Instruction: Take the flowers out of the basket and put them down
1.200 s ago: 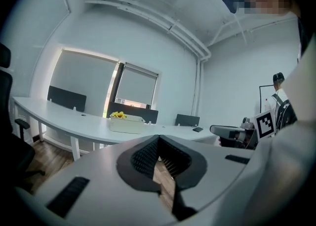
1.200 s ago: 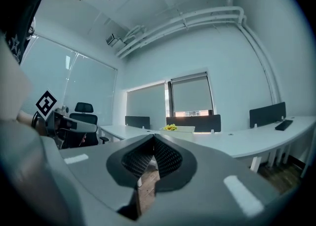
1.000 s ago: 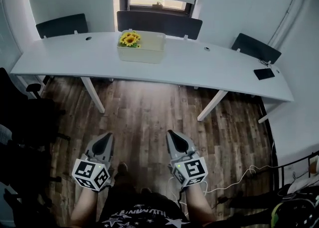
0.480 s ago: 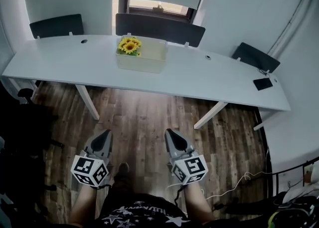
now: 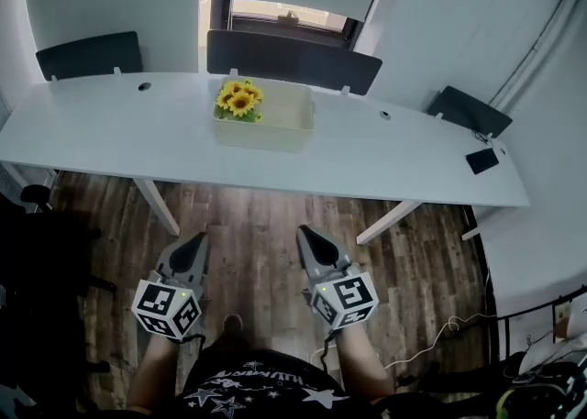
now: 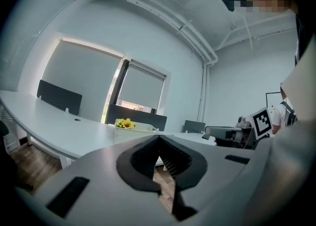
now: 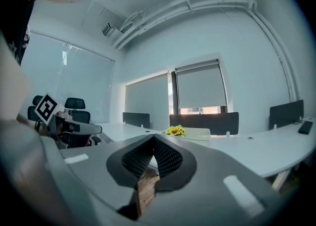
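Left gripper [image 5: 195, 243] jaws closed, empty, low over wood floor [image 5: 252, 225]. Flowers [image 5: 238, 98] in left end of basket [image 5: 275, 133], toward table [image 5: 110, 128] far edge, mid-length. Right gripper [image 5: 307, 236] jaws closed, empty, well apart from basket.

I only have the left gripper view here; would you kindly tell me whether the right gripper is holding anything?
Observer: No. The right gripper view shows the right gripper with its jaws together and nothing between them.
Operator: Thank you. How close are we to the flowers?
Observer: Not close. In the head view the left gripper and the right one hang low over the wooden floor, short of the table. The flowers sit untouched in the left end of the basket.
Operator: Is anything else on the table?
Observer: A dark flat thing, perhaps a phone, lies near its right end.
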Demonstrator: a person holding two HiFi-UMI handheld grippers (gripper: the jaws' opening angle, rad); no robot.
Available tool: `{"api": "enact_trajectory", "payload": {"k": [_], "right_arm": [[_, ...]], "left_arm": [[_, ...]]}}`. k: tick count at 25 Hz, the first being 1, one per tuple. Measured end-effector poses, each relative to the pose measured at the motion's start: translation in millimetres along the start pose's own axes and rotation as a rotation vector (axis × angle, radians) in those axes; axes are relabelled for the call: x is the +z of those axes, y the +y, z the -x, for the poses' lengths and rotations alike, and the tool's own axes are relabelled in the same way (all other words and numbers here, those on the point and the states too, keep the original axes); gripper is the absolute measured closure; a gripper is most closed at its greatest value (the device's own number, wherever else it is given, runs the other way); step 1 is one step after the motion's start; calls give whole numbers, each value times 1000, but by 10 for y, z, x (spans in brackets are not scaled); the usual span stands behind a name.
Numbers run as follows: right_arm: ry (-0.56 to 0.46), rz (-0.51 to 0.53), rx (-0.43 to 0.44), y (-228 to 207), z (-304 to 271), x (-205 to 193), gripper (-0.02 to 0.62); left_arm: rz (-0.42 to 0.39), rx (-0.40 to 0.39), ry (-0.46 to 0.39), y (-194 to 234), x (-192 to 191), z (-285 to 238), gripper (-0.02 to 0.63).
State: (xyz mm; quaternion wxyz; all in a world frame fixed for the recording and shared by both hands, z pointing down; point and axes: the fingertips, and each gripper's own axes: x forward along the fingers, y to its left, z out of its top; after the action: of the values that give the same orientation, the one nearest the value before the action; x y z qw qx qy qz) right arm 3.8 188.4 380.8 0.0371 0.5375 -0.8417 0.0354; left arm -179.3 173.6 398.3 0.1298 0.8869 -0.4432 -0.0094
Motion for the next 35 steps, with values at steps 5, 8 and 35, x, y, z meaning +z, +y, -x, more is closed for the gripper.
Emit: {"api": "enact_trajectory", "payload": {"k": [5, 8, 35], "right_arm": [[-6, 27, 0, 2, -442, 112, 594], [-5, 30, -13, -9, -665, 135, 594], [28, -24, -17, -1220, -1600, 53, 594]], "left_arm": [[1, -11, -1, 353, 85, -169, 597], [-6, -14, -3, 581, 140, -274, 597], [-24, 17, 47, 926, 331, -1633, 597]]}}
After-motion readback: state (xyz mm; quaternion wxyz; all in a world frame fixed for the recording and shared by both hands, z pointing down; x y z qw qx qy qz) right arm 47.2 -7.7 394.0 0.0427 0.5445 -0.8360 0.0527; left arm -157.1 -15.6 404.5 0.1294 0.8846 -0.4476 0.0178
